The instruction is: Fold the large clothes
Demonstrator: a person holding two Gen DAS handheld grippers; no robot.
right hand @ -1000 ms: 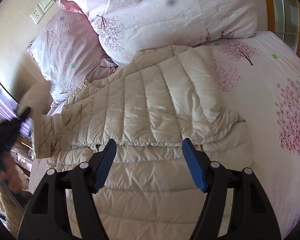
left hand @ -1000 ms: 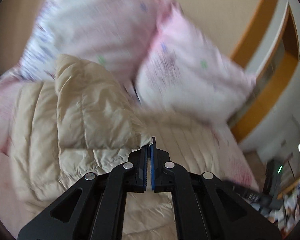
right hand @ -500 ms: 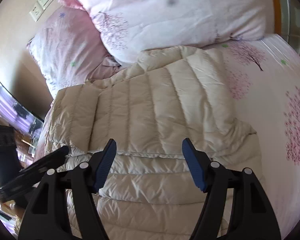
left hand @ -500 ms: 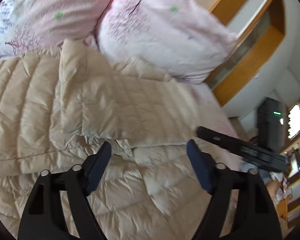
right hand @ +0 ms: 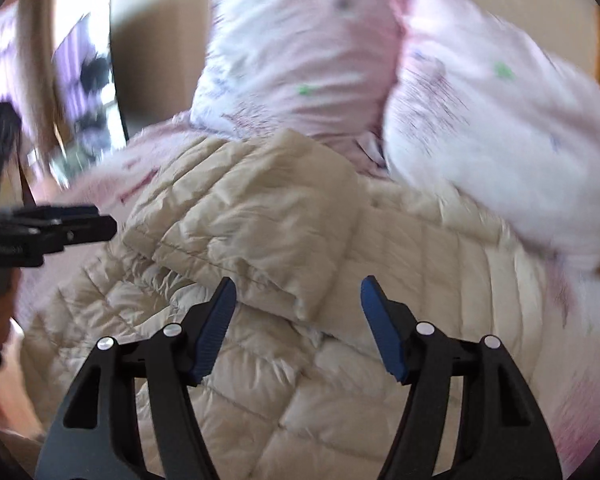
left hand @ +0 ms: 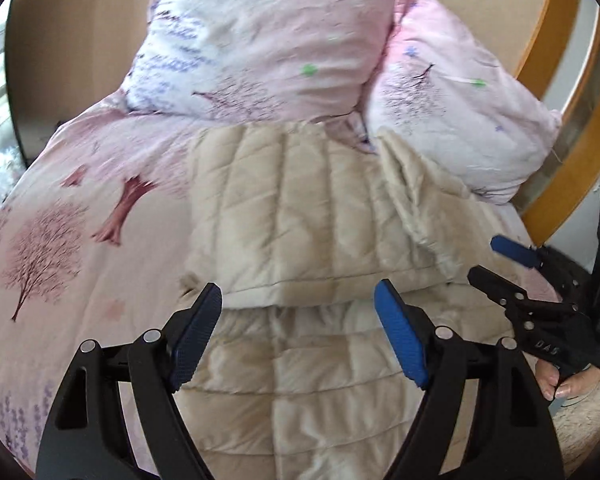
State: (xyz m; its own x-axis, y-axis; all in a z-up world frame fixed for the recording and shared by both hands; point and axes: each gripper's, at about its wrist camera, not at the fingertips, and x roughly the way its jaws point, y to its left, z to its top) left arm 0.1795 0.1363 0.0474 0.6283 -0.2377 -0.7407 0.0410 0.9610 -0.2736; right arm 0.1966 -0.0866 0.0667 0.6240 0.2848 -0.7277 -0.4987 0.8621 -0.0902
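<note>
Both grippers are hanging with jaws spread wide and holding nothing: the left gripper [left hand: 298,314] and the right gripper [right hand: 298,306] are hovering over the beige puffer jacket [left hand: 300,232], which is lying on the bed [left hand: 80,240] near the pillows [left hand: 260,40], sleeves folded across. We are judging ourselves between folds; next we are needing to grip the near hem and carry it far.
</note>
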